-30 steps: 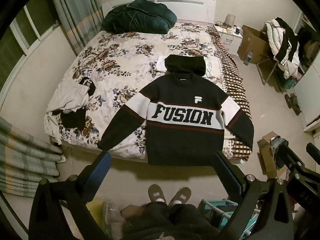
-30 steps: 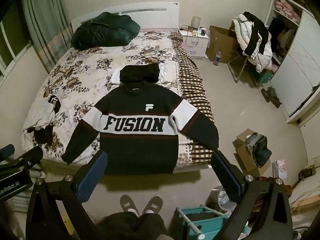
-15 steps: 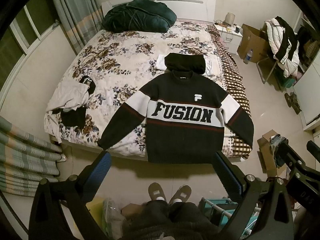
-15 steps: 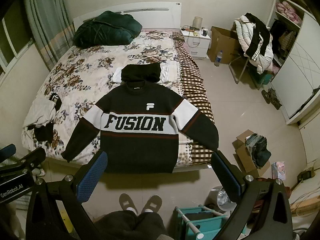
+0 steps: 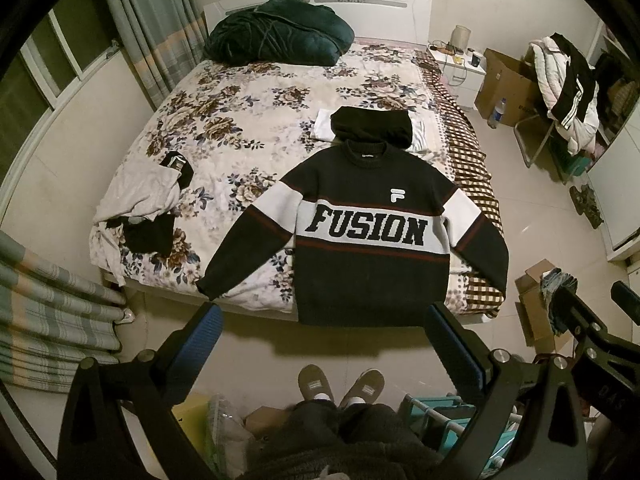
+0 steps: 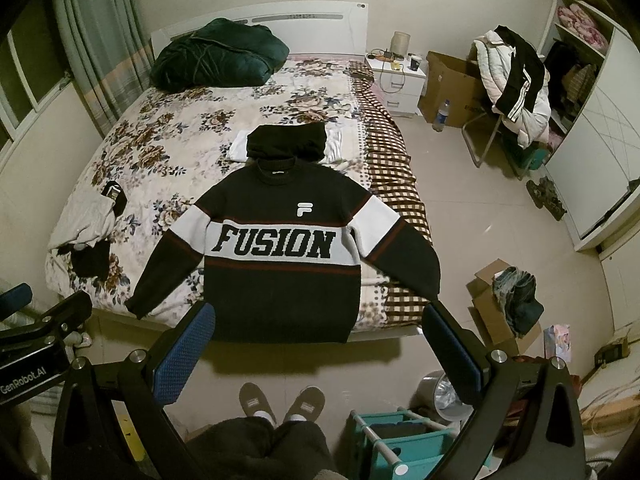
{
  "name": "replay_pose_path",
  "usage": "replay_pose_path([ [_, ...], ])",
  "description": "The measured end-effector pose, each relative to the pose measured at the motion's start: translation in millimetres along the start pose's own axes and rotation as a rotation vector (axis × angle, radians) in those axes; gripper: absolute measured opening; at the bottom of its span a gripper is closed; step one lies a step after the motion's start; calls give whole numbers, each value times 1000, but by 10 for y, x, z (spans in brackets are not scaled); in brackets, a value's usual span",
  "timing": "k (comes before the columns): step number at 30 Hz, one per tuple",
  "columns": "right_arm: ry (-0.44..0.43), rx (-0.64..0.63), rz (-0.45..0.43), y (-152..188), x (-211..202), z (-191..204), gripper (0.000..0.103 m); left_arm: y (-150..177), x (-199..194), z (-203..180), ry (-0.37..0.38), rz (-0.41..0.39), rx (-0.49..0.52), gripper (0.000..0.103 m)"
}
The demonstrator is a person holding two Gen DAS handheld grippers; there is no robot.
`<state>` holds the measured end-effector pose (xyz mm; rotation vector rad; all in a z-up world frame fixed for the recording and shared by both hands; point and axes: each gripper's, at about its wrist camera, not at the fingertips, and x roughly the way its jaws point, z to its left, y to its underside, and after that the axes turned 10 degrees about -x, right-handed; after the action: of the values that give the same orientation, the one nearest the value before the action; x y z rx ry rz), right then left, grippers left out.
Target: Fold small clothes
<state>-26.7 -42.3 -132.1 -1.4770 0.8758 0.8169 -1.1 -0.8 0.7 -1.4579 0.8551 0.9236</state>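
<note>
Over the last second almost nothing has changed: my view has only drifted a touch, and the sweater (image 5: 372, 236) lies as flat as before at centre frame, sleeves splayed, hem hanging over the near edge of the bed (image 5: 240, 120). I judge the spreading done and the first fold not yet begun. My left gripper (image 5: 324, 340) and right gripper (image 6: 318, 340) both hover at the bottom of frame, fingers spread wide, gripping nothing. Above the collar sits a folded dark garment (image 5: 372, 124); crumpled clothes (image 5: 140, 204) lie at the left. A dark green duvet (image 5: 276, 32) is heaped against the headboard; a chair with jackets (image 6: 516, 84) stands at the upper right.
</note>
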Motion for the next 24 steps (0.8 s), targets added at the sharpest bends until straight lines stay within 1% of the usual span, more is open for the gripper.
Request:
replay_pose_path([
  [2,-4,-1,0,7,13,-1,103,2,-3,-6,-3,-2,4,103],
  [3,-5,-3,-1,12,3,8,103,75,-23,-21,-4,-2,5,103],
  [5,-4,-2,-1,4,2,5,103,99,-32,-23,-3,-4,4,103],
  [8,-2,-2,-1,-3,-2,3,103,83,-26,-18,-4,-4,4,103],
  [13,8,-5,0,-22,-40,38,103,146,-72,17,-11,-6,10,103],
  [14,9,-6,1,-27,-44,45,103,59,-140,83,-12,-6,11,103],
  [16,12,-8,0,-48,-44,20,103,59,-158,98,-12,-8,10,103],
  [17,14,-10,-1,-52,-51,19,103,2,-134,139,-12,-7,11,103],
  [24,13,-10,-2,-49,-51,41,103,7,-140,135,-12,-8,9,103],
])
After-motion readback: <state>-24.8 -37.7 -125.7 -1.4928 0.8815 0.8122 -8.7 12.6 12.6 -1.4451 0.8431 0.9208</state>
